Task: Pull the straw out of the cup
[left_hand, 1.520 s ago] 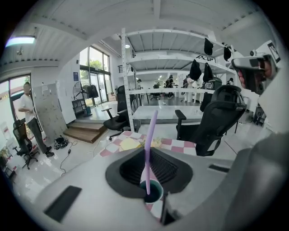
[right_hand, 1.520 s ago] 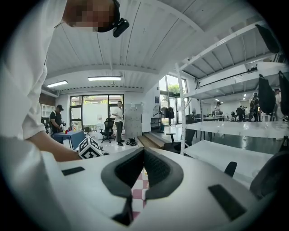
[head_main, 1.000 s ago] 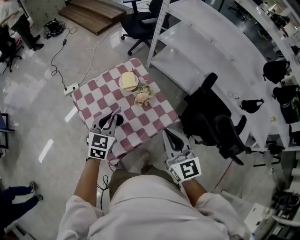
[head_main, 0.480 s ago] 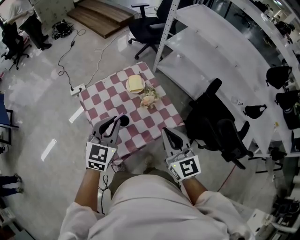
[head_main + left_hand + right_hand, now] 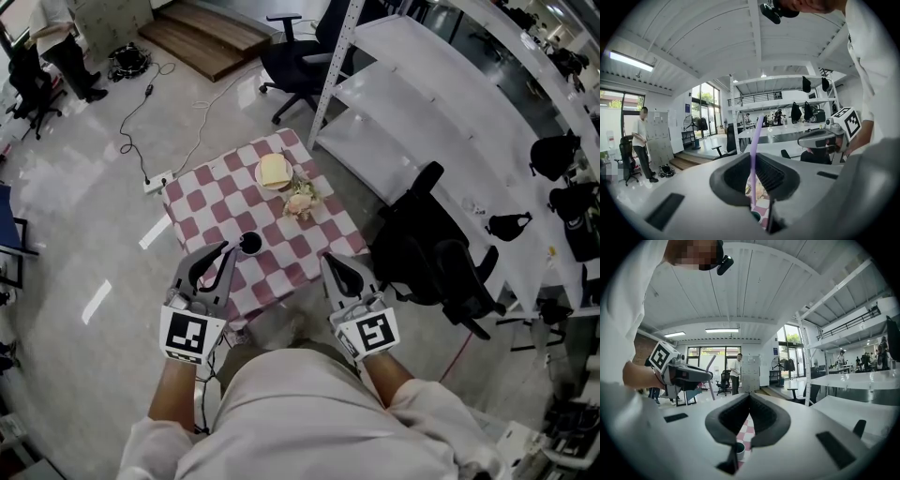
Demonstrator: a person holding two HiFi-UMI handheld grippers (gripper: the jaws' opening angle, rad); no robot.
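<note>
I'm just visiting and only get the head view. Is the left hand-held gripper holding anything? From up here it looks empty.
Observer: Yes. The left gripper view shows the left hand-held gripper pinching a purple straw, upright in its grip.
Operator: And the other one?
Observer: The right gripper view shows the right hand-held gripper shut with nothing in it.
Operator: Is the straw out?
Observer: Seems so: in that view the mouth of the cup shows no straw.
</note>
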